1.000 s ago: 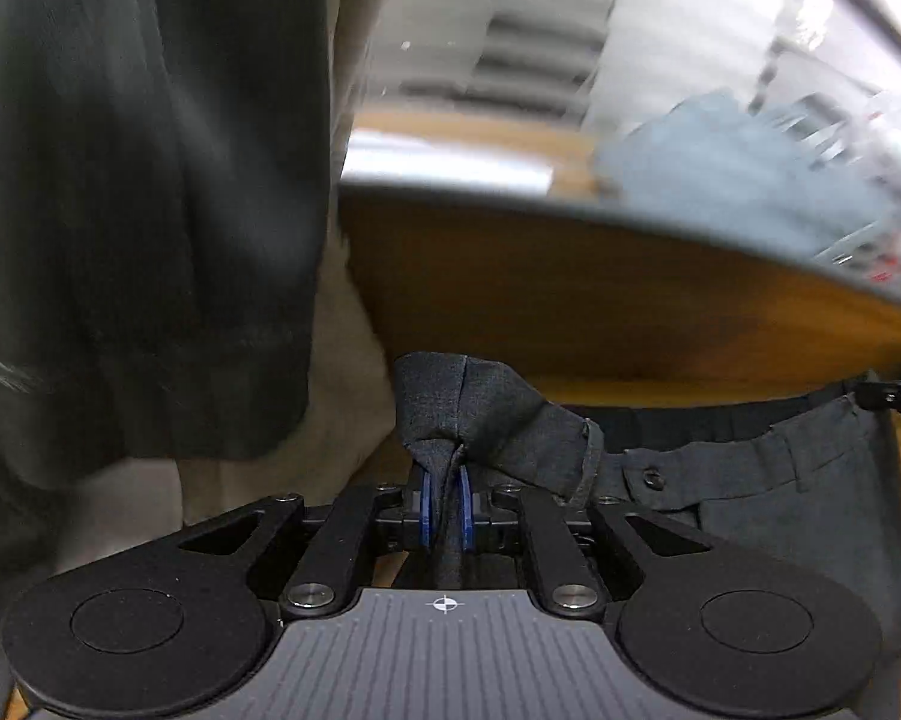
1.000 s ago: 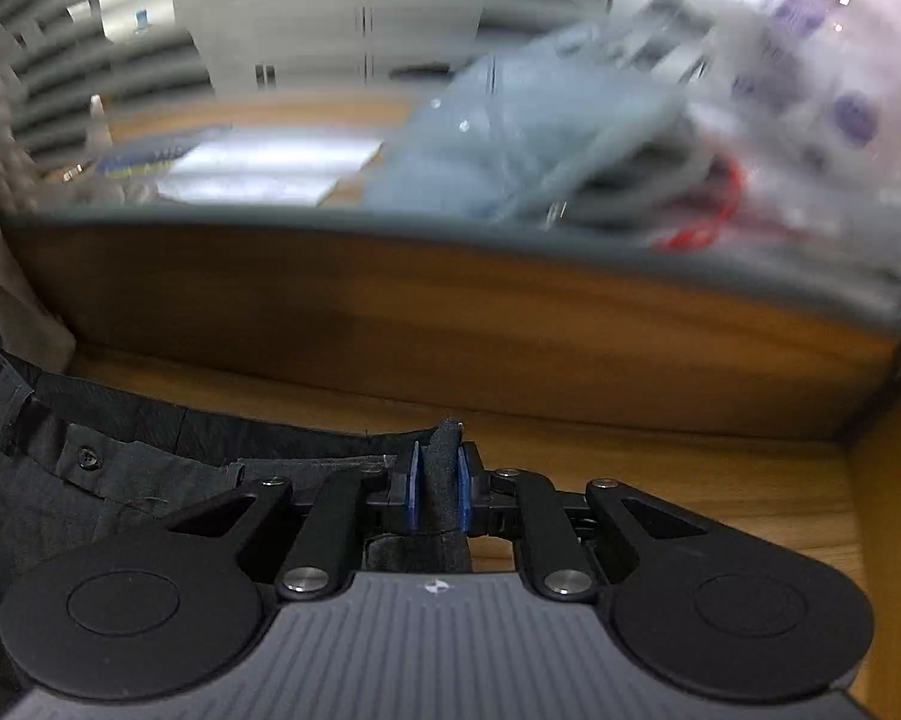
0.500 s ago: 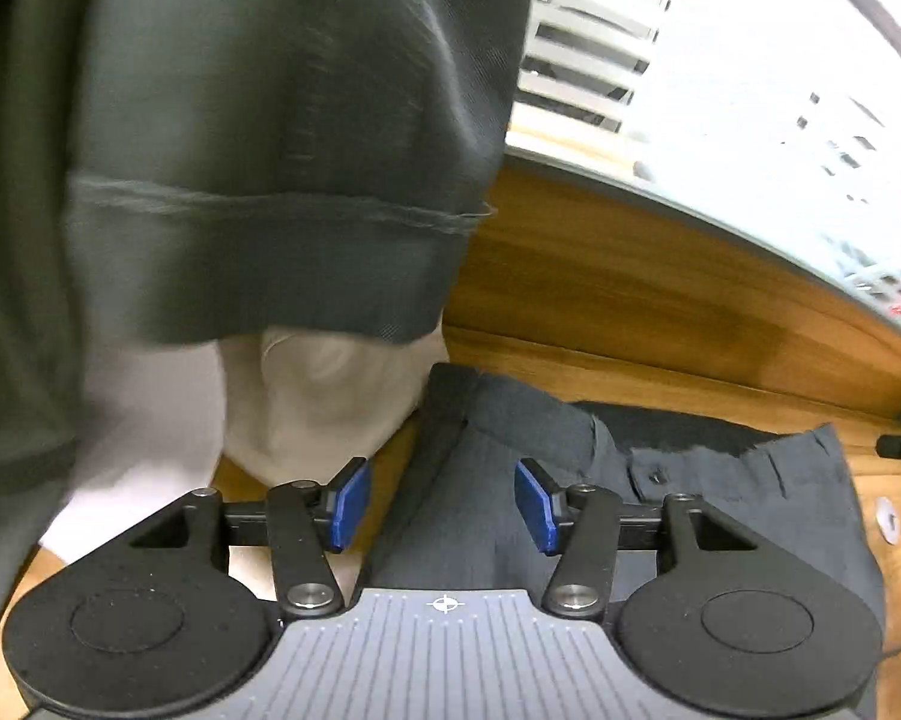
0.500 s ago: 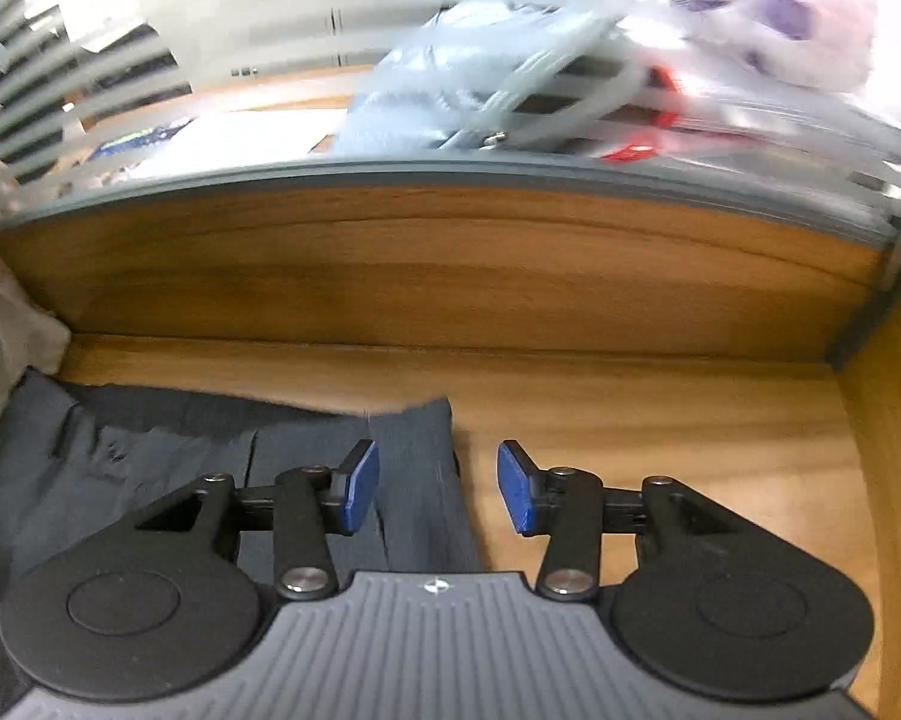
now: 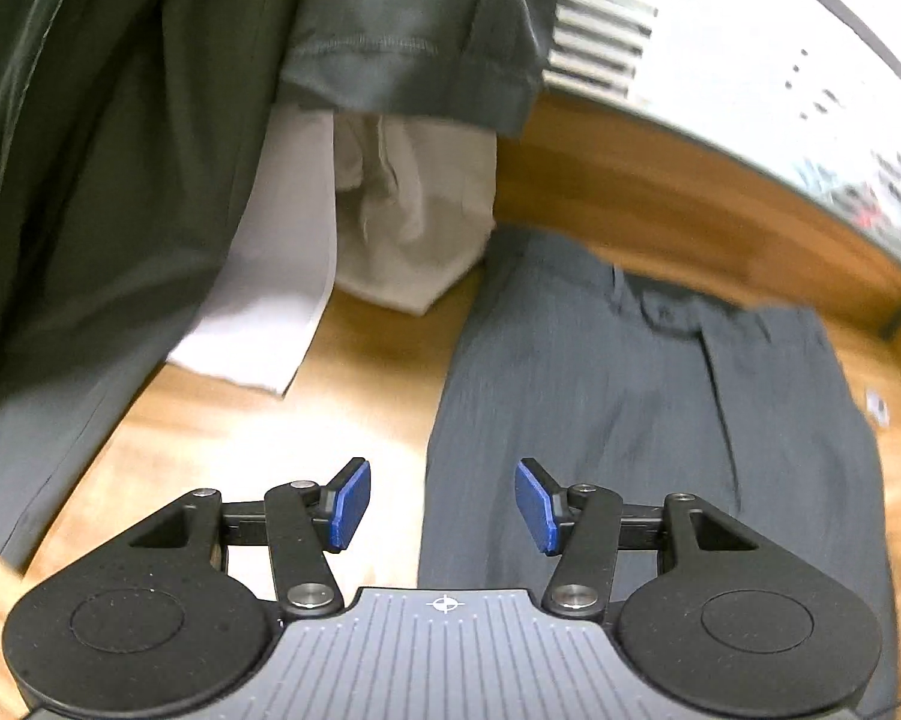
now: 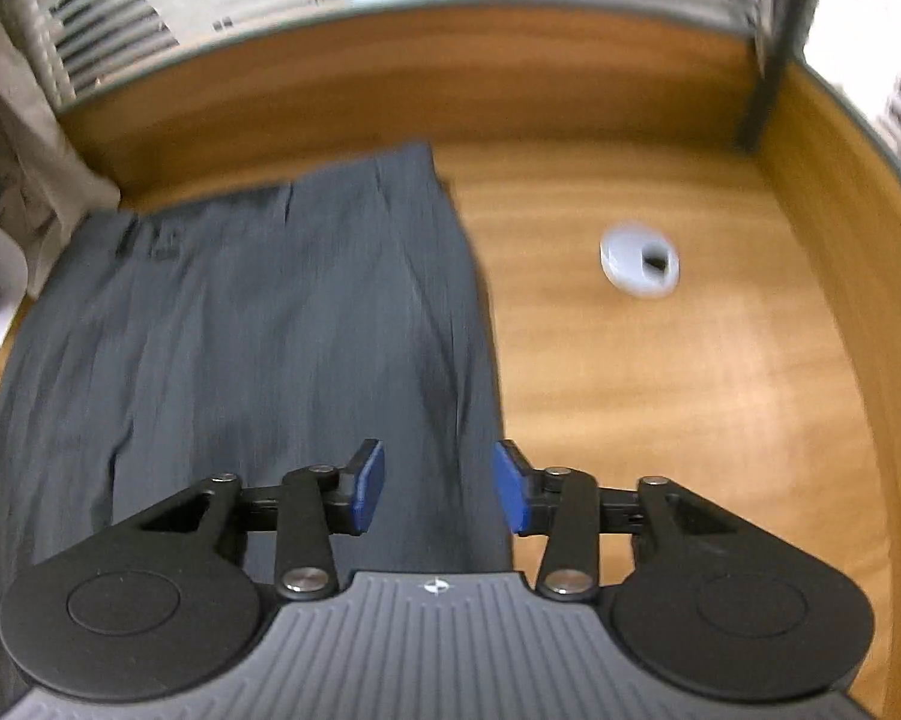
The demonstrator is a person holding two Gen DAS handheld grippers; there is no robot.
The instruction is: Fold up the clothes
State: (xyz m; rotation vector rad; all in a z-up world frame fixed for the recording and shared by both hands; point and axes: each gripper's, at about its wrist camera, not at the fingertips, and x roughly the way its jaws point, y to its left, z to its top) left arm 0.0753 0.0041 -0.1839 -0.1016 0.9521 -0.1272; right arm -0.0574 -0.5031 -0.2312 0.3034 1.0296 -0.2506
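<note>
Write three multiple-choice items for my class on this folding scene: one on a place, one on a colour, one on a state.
1. Where do the grey trousers lie?
A. flat on the wooden desk
B. on a hanger
C. in a basket

2. What colour are the gripper pads?
A. red
B. blue
C. green

3. How does the left gripper stand?
A. shut on cloth
B. open, holding nothing
C. out of view

Answers: 1 A, the trousers are spread across the wood; 2 B, both pads show blue; 3 B, a clear gap separates its jaws.

Wooden desk (image 6: 660,372) with raised wooden back panel (image 6: 426,78), grey cable grommet (image 6: 639,261), slatted blinds (image 5: 606,42) behind
</note>
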